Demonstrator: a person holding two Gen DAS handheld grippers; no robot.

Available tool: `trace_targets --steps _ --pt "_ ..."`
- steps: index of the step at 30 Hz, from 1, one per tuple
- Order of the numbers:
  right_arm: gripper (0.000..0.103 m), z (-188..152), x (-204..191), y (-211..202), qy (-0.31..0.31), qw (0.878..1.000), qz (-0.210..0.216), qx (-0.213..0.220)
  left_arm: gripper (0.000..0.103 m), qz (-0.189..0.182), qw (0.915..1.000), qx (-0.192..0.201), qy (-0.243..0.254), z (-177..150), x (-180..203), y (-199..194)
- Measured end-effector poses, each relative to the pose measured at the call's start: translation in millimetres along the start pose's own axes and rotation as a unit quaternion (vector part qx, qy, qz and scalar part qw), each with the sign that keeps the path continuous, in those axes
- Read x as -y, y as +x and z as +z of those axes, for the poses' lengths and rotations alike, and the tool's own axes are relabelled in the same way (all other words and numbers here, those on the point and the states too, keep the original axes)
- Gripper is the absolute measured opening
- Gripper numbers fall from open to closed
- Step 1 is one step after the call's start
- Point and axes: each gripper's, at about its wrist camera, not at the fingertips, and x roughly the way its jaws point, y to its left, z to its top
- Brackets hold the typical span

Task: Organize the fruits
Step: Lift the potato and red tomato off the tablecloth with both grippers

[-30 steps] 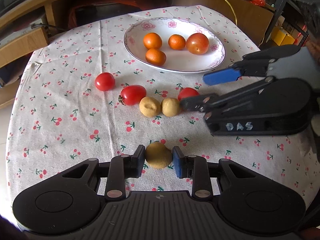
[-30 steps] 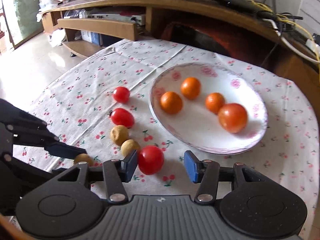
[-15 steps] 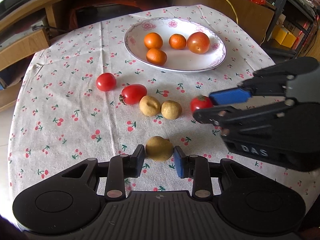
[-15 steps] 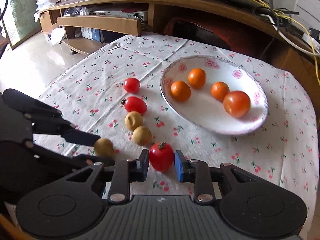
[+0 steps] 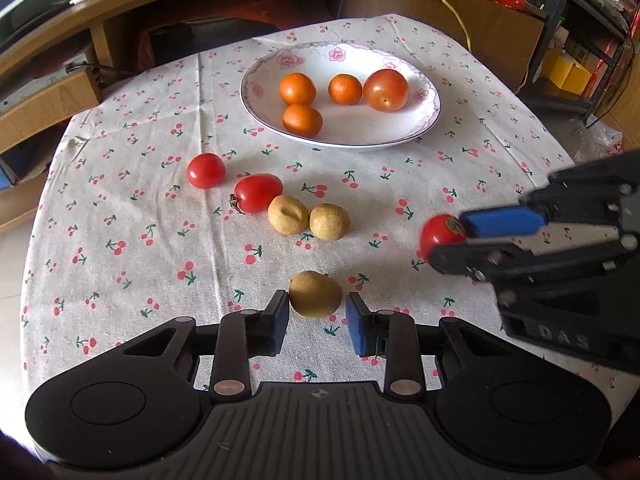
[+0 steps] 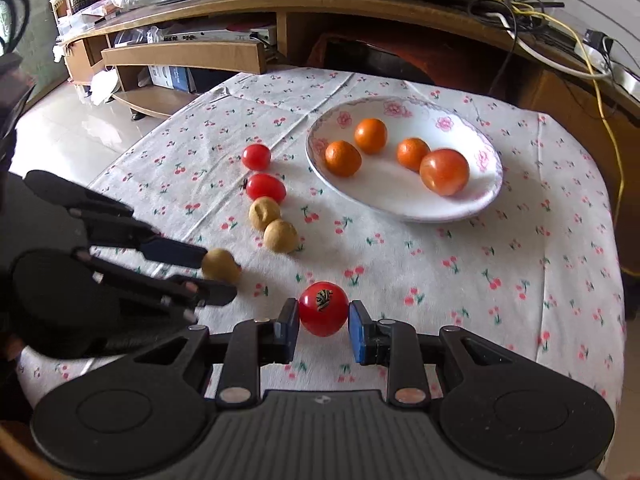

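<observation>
Fruits are partly sorted: four sit on the plate point(image 5: 430, 114), five lie on the table point(image 5: 120, 208) before it, while right tongs point(image 6: 323, 322) grip a tomato point(image 6: 323, 309) and left tongs point(image 5: 316, 312) straddle, slightly open, a brown fruit point(image 5: 315, 294).

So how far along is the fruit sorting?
Partway. The plate already holds three oranges and a big tomato. In hand: the right tool grips a small tomato, and the left tool brackets a tan fruit without clearly gripping it. Left on the cloth: two tomatoes and two tan fruits.
</observation>
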Motion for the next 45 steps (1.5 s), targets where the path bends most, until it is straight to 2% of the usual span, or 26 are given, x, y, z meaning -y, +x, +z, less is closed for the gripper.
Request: trace_targets --steps 14,16,24,33,45 --pt "0.029 -3 0 17 0.006 1.000 -0.006 -0.016 0.046 0.014 0.9999 -0.001 0.010 3 3 11" --pt "0.029 -5 1 24 0.009 1.000 -0.003 -0.029 0.046 0.015 0.9998 0.000 0.010 4 3 13" --pt "0.031 0 5 27 0.012 0.999 0.005 -0.033 0.045 0.014 0.9999 0.000 0.008 5 3 13" --pt "0.038 4 16 23 0.039 0.999 0.011 -0.024 0.046 0.007 0.9999 -0.005 0.008 5 2 13" --pt "0.039 13 19 29 0.083 0.996 0.032 -0.024 0.047 0.004 0.9998 -0.006 0.016 4 2 13"
